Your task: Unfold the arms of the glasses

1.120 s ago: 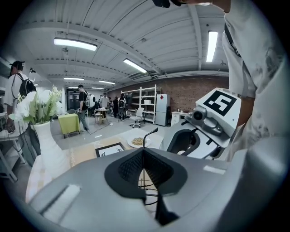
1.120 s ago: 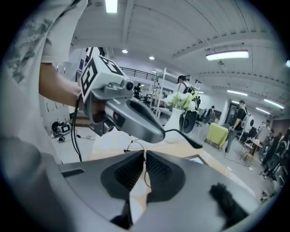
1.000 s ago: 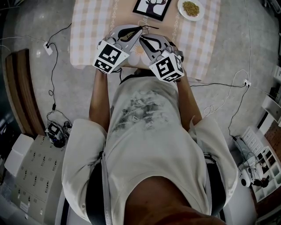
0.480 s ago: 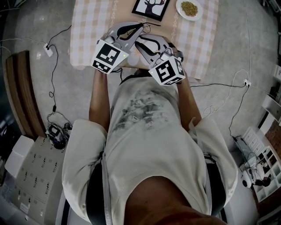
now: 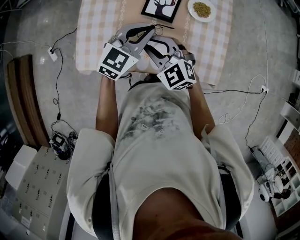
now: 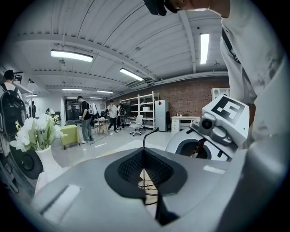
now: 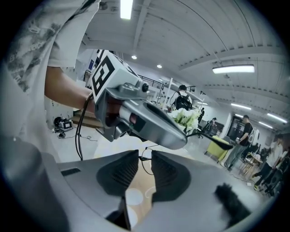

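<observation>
Seen from above, the glasses (image 5: 164,26) are nearly all hidden by the left gripper (image 5: 149,31), with just a thin dark arm poking out. In the right gripper view that same gripper's grey body covers all but a bit of wire rim. The framed picture (image 5: 161,8) and the table (image 5: 93,33) are cut off by the top edge, and the heap on the plate (image 5: 202,9) is too small to name.

Dim, desaturated head view, bright ceiling strip lights (image 6: 71,55), strong fisheye vignette, blurred near foreground
</observation>
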`<action>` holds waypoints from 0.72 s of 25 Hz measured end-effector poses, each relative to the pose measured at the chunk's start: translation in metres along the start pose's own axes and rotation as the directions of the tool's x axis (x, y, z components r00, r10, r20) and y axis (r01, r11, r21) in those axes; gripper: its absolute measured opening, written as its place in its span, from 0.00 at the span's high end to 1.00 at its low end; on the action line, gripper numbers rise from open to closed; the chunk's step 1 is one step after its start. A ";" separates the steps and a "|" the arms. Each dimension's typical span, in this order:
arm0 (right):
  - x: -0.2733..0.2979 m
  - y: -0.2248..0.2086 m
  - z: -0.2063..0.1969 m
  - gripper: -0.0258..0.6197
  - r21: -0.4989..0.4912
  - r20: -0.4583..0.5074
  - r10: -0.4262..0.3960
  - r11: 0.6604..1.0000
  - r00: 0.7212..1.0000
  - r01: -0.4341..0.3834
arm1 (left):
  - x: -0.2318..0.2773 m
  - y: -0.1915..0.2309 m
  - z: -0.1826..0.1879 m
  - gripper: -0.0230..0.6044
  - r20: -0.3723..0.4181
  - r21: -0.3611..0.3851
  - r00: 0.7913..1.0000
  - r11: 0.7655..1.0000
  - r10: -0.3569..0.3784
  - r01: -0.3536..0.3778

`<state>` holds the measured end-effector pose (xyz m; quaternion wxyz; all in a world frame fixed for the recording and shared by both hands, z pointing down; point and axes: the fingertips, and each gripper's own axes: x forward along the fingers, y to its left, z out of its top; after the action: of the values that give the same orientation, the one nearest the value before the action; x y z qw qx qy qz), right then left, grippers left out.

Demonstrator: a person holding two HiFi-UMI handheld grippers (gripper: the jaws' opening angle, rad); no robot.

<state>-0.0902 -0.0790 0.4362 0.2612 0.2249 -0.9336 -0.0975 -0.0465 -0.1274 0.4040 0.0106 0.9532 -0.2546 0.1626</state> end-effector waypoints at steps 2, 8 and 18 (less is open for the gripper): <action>0.000 0.000 0.000 0.86 -0.001 0.001 -0.005 1.000 1.000 0.005 | 0.000 -0.001 0.000 0.95 0.001 -0.001 1.000 1.000 -0.001 0.001; -0.002 -0.001 0.000 0.92 0.006 -0.001 -0.006 1.000 1.000 0.006 | -0.001 0.000 -0.001 0.95 0.000 -0.002 1.000 1.000 0.004 -0.004; -0.014 -0.011 0.003 0.93 0.016 0.001 -0.042 0.999 0.999 0.042 | -0.004 0.000 -0.006 0.95 -0.005 -0.007 1.000 1.000 0.015 -0.015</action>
<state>-0.0769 -0.0817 0.4244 0.2568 0.2465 -0.9296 -0.0956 -0.0516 -0.1248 0.4084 0.0135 0.9508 -0.2622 0.1643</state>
